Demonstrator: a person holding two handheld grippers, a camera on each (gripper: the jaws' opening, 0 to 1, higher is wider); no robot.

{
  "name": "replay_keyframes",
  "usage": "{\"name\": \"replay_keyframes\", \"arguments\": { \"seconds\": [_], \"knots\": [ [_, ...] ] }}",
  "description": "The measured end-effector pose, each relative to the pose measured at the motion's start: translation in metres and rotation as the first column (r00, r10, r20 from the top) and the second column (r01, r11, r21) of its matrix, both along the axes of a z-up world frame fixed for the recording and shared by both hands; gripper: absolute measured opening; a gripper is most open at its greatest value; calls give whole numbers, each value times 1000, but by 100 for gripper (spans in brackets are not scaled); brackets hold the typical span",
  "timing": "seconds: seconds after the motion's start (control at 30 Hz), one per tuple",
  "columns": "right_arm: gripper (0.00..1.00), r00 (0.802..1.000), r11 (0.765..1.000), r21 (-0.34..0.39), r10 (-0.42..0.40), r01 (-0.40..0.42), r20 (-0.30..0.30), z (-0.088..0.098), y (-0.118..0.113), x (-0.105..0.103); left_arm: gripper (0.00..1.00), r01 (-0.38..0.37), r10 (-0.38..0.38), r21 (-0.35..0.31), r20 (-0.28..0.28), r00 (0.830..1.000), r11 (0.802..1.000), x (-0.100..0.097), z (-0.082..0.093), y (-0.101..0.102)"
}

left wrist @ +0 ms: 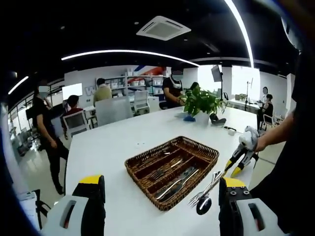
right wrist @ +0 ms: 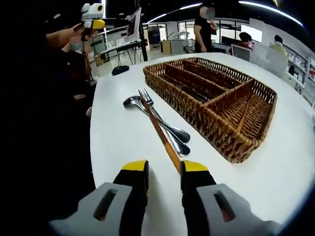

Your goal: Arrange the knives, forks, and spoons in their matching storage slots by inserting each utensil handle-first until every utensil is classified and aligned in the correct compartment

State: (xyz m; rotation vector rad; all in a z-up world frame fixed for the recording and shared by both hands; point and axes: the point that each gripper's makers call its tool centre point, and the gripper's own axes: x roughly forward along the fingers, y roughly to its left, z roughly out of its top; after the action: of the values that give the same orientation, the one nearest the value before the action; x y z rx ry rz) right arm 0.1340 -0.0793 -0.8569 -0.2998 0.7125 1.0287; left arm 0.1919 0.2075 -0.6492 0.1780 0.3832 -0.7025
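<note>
A brown wicker tray (left wrist: 141, 178) with several slots sits mid-table; forks (left wrist: 166, 171) and knives (left wrist: 178, 182) lie inside. Loose on the table beside it are two spoons (right wrist: 132, 101) and a fork (right wrist: 144, 95) with a long orange-brown handle. My right gripper (right wrist: 163, 174) is open, low over the table, and the fork's handle end lies just inside its right jaw, unclamped. In the left gripper view the right gripper (left wrist: 232, 169) comes in from the right, tips at the loose utensils (left wrist: 206, 194). My left gripper (left wrist: 161, 181) is held high and back, wide open and empty.
The white table (left wrist: 108, 147) is long, with its near edge close to the person's body. A potted plant (left wrist: 202, 103) and a dark object (left wrist: 217, 119) stand at the far end. Several people and chairs are around the room beyond.
</note>
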Motion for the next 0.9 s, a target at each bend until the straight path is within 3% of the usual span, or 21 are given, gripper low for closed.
{"name": "replay_keyframes", "arguments": {
  "seconds": [0.07,0.17,0.37,0.57,0.9],
  "knots": [
    [23,999,1000,-18,4,-3,41,1,-1,4,100,-2,2,0,0,1000,1000,0,0,0],
    [24,999,1000,-9,-11,12,36,-1,-2,8,100,0,0,2,0,1000,1000,0,0,0],
    [19,998,998,-33,55,-54,40,-7,5,-1,100,2,-2,7,1,1000,1000,-1,1,0],
    [6,994,994,-51,95,-92,62,-17,11,-1,100,5,-5,14,-3,1000,1000,-1,1,0],
    [4,985,988,-77,141,-134,99,-15,15,1,100,6,-6,18,0,1000,1000,0,3,1]
  ]
}}
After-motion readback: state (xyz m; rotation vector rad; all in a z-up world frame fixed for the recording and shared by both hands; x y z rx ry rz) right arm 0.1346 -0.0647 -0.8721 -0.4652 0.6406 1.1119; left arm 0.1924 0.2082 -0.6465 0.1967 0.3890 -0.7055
